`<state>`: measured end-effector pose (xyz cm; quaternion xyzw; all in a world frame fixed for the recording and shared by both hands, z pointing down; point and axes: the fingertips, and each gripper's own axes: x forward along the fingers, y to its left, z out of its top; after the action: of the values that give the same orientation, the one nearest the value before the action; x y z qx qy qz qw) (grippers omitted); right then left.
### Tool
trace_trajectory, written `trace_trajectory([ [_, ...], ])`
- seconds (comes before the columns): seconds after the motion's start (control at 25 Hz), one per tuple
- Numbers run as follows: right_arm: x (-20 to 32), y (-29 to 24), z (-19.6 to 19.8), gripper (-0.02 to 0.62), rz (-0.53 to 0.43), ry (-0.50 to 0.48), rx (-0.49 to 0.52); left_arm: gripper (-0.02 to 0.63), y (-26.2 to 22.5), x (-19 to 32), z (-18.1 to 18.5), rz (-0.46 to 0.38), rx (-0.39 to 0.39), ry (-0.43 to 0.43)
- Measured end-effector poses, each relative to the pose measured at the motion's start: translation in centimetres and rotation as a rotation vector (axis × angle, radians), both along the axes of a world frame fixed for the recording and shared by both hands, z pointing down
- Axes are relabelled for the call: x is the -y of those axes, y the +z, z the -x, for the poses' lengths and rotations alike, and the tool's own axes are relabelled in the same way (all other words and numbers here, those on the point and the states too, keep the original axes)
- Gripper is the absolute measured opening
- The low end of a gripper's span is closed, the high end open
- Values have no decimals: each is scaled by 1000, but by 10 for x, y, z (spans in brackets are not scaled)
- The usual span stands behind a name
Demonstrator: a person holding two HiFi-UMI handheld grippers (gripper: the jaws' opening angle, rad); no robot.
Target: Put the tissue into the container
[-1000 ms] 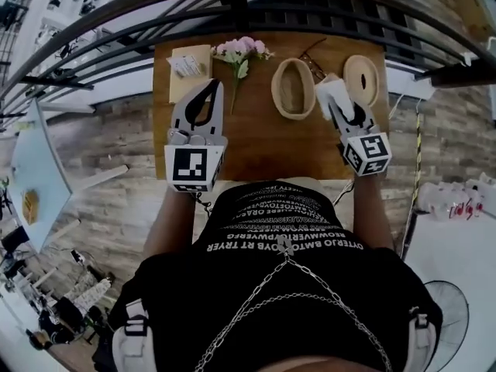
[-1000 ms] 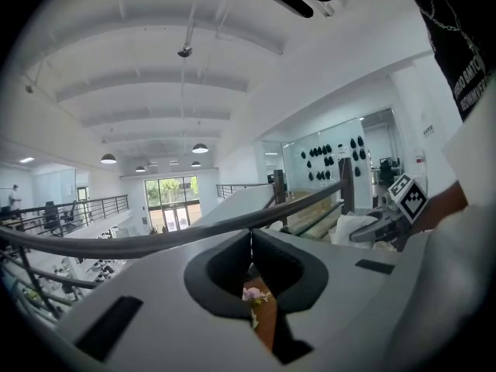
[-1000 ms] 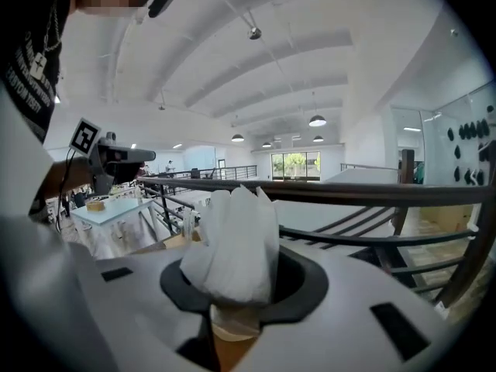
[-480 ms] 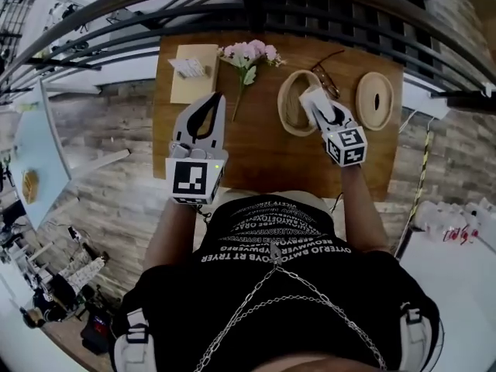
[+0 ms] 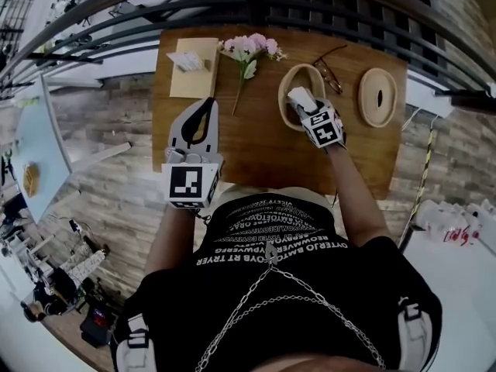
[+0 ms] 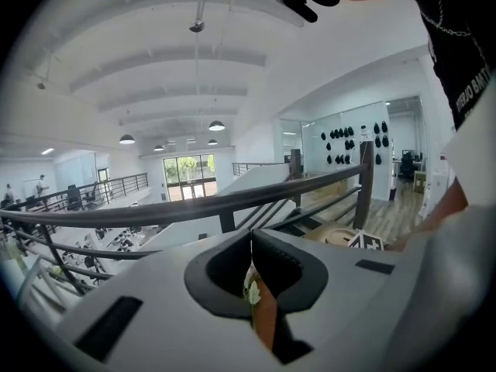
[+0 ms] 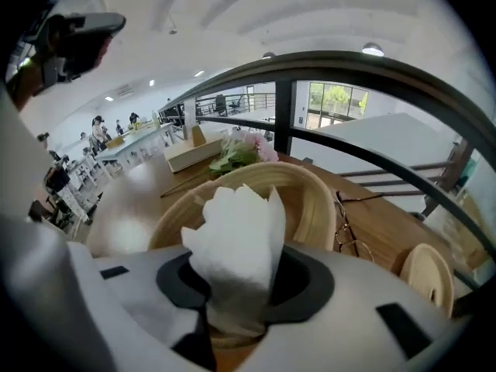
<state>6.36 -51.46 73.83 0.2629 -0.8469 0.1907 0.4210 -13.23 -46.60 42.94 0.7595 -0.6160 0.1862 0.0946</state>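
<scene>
In the head view we look down on a rectangular wooden table (image 5: 256, 142) with a smooth brown top. It is set against a dark metal railing (image 5: 256, 6), with pale plank flooring (image 5: 108, 130) around it. An oval, light-wood container (image 5: 284, 99) stands on the table. Right of the container lies its flat oval lid (image 5: 377, 97), slotted in the middle, and thin-framed glasses (image 5: 329, 72) lie between the two. Pink flowers (image 5: 249, 49) lie left of the container, and a flat tan box (image 5: 190, 76) sits farther left.

The right gripper (image 5: 306, 108) reaches over the container's near rim. The crumpled white tissue (image 5: 301, 98) in it sits above the container's hollow. The left gripper (image 5: 208, 103) hovers well left of the container.

In the left gripper view we see its jaws meet at the tips with nothing gripped. A leaf and a strip of tabletop show through the oval gap behind the tips. Beyond the railing (image 6: 194, 208) opens a white hall with a ribbed ceiling and round pendant lamps (image 6: 216, 125).

In the right gripper view we see the tissue (image 7: 236, 239), soft and creased, standing between the jaws. They pinch its lower part and have just been opening. The container's smooth curved rim (image 7: 314, 200) rises just behind the tissue. The glasses (image 7: 349, 223) and the lid (image 7: 426, 277) lie to the container's right.
</scene>
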Motion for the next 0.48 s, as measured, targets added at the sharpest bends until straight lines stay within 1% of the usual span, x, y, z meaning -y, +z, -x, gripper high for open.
trace_trajectory([
  [0.04, 1, 0, 2, 186, -3, 4, -2, 29, -3, -1, 0, -7, 4, 1],
  [0.08, 1, -1, 4, 277, -2, 10, 6, 29, -7, -3, 1, -17, 9, 3],
  [0.12, 0, -5, 4, 332, -2, 18, 17, 29, -11, -5, 1, -28, 13, 4],
  [0.32, -14, -47, -13, 331, -66, 75, 65, 29, -24, -24, 4, -62, 4, 10],
  [0.48, -20, -105, -31, 328, -158, 159, 138, 29, -33, -34, 4, -92, -16, 40],
])
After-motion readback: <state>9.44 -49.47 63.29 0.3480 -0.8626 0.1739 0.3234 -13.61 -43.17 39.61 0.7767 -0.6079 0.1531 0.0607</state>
